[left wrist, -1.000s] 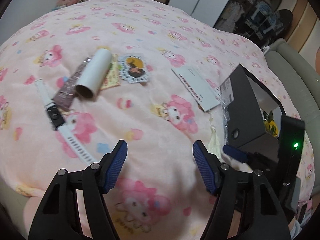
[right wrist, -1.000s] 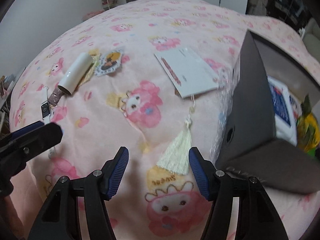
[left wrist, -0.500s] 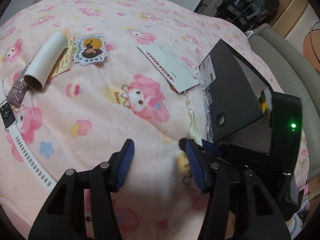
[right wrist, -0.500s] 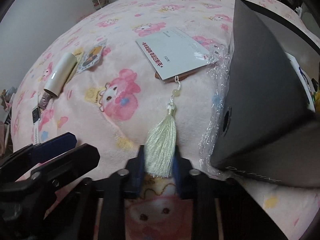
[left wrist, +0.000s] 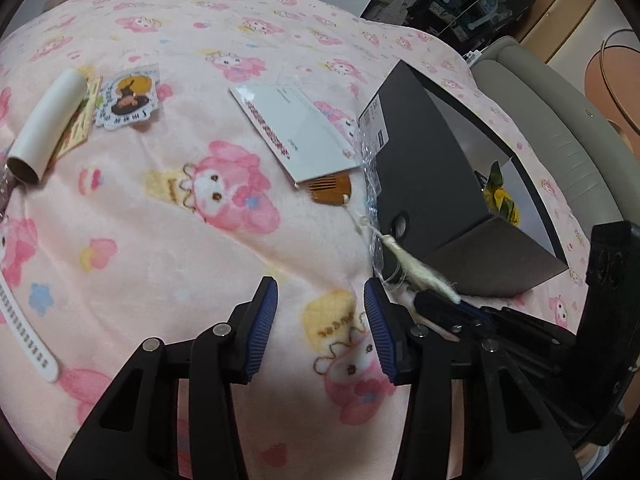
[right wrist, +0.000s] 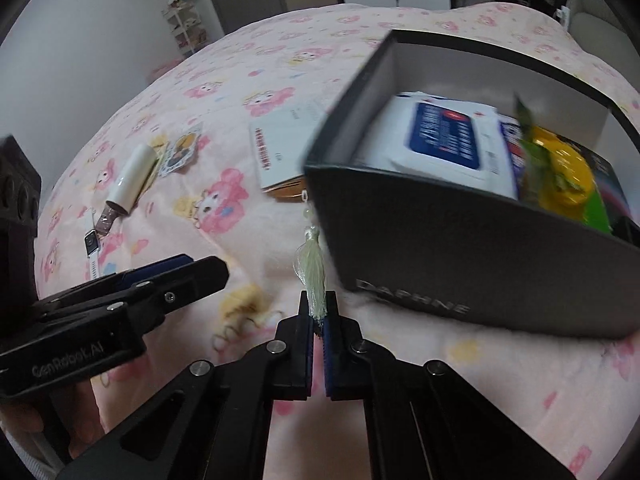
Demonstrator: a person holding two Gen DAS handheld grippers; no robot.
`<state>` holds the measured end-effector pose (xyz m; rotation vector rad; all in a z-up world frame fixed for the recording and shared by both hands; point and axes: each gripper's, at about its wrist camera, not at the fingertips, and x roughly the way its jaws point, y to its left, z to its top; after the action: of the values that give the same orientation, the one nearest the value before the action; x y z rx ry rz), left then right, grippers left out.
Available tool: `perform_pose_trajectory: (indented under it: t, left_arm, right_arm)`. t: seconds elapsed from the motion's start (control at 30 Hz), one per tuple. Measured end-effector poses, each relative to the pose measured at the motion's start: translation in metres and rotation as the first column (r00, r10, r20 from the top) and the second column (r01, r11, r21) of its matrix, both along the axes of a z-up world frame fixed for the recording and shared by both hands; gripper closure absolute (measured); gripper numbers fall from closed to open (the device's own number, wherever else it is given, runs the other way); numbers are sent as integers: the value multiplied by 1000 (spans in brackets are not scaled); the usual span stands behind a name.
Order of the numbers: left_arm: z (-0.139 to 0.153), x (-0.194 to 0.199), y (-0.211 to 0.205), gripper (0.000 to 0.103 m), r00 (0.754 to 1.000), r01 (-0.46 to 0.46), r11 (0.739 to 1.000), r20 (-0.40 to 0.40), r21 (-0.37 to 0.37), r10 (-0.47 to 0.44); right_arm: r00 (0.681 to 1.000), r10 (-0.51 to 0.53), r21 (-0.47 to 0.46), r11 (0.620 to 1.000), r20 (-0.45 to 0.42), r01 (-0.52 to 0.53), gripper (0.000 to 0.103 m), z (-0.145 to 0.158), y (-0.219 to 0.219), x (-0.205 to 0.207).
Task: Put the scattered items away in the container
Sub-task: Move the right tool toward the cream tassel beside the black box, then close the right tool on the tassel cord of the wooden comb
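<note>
A pink cartoon-print blanket (left wrist: 168, 248) covers the bed, with a grey sofa (left wrist: 560, 128) beside it.

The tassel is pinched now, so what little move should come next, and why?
Probably lift it and carry it right, over the black box. The right gripper is shut on the pale tassel, whose cord still leads to the brown comb half under the white card, so pull gently.

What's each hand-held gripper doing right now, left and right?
Left hand-held gripper: jaws closing, nothing between them, only blanket below.
Right hand-held gripper: shut on the pale tassel, beside the black box.
</note>
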<state>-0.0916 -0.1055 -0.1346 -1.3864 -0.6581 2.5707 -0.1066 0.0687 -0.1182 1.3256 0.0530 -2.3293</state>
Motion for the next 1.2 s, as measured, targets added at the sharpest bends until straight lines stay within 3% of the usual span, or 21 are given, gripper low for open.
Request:
perform_pose_trajectory:
  t: [0.47, 0.77, 1.0, 1.03, 1.07, 1.13, 1.2]
  left_arm:
    - [-9, 1, -6, 59, 1000, 20, 999, 20, 25, -21]
    - [-7, -2, 41, 59, 990, 134, 990, 38, 43, -136]
    - [-20, -28, 59, 59, 985, 133, 988, 101, 79, -140]
    - [-21, -29, 60, 67, 984, 135, 988, 102, 78, -142]
    - [-21, -29, 62, 85, 984, 142, 987, 100, 71, -149]
    - [-20, -28, 65, 96, 983, 154, 987, 96, 41, -158]
    - [-17, -23, 66, 98, 982, 162, 986, 87, 36, -165]
  right_arm:
    - [999, -16, -13, 1000, 37, 17, 101, -8, 20, 7]
    - [998, -47, 17, 999, 33, 46, 101, 2, 67, 45]
    - [999, -20, -52, 998, 33, 22, 101, 1, 65, 33]
    - [999, -19, -44, 999, 30, 21, 101, 0, 63, 33]
    - [999, -19, -37, 999, 27, 20, 101, -1, 61, 33]
    - [999, -27, -39, 999, 31, 28, 100, -3, 62, 33]
    - [999, -36, -44, 998, 39, 38, 99, -6, 64, 35]
